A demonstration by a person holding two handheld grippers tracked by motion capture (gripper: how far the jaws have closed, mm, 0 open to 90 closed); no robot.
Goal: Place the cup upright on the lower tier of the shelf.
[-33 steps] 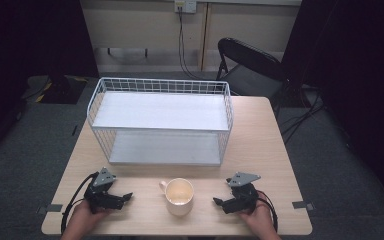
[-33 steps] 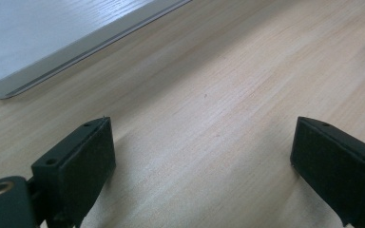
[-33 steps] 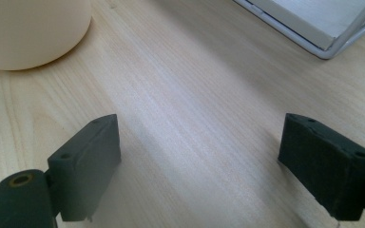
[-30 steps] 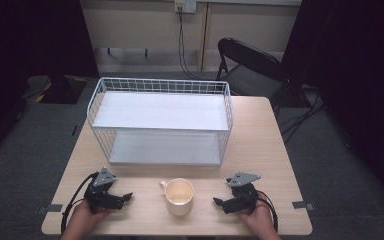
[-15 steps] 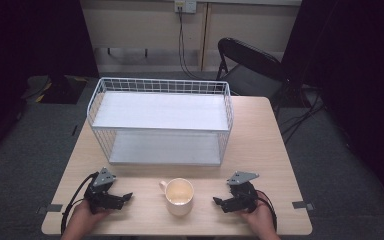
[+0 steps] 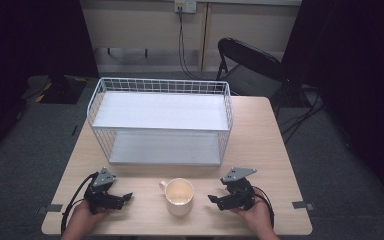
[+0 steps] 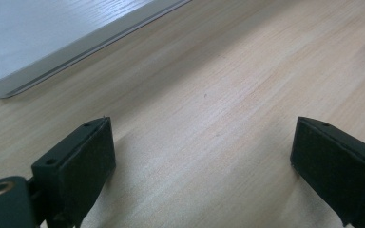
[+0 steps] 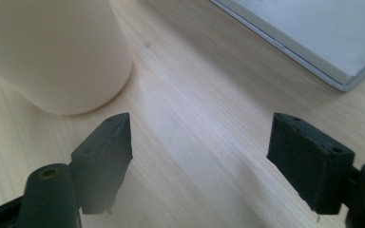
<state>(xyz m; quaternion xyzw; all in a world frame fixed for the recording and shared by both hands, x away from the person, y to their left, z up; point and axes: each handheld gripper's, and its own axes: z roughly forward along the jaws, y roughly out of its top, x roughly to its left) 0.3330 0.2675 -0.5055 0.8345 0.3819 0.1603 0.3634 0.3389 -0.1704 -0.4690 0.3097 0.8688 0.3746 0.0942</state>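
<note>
A cream mug stands upright near the table's front edge, its handle toward the back left. My left gripper rests on the table to the mug's left, open, with only bare wood between its jaws. On the mug's right, my right gripper is open too, pointing at the mug. In the right gripper view the mug stands just past the left jaw, untouched.
A white wire two-tier rack stands at the middle of the wooden table, behind the mug. Its lower shelf edge lies ahead of the left gripper. A black folding chair stands beyond the table's far right corner.
</note>
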